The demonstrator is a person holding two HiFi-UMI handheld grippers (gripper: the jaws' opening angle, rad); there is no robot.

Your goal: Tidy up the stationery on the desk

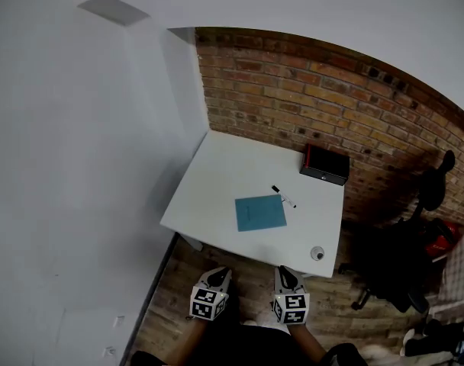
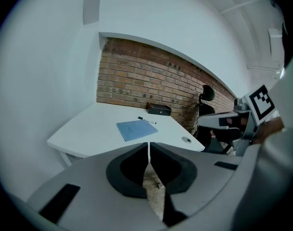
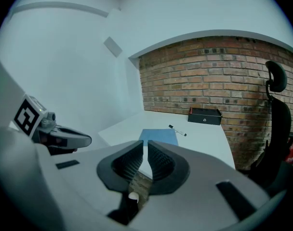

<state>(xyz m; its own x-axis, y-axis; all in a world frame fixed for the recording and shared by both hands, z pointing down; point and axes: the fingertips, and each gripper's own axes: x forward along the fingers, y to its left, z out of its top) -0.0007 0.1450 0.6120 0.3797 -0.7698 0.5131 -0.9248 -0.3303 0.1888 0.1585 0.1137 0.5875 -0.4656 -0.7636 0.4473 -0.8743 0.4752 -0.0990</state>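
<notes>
A blue notebook (image 1: 260, 213) lies flat in the middle of the white desk (image 1: 217, 174). A black-and-white marker pen (image 1: 284, 196) lies just beyond its far right corner. A black box (image 1: 324, 165) stands at the back by the brick wall. Both grippers hang in front of the desk's near edge, away from everything on it. My left gripper (image 1: 219, 274) is shut and holds nothing, as is my right gripper (image 1: 287, 273). In the left gripper view, the notebook (image 2: 137, 129) and pen (image 2: 147, 121) lie beyond the shut jaws. The right gripper view shows the notebook (image 3: 158, 136), pen (image 3: 178, 130) and box (image 3: 204, 115).
A small round grey disc (image 1: 317, 253) sits near the desk's front right corner. A black office chair (image 1: 430, 185) and dark bags stand on the floor to the right. White walls close off the left side, and the brick wall (image 1: 293, 90) closes off the back.
</notes>
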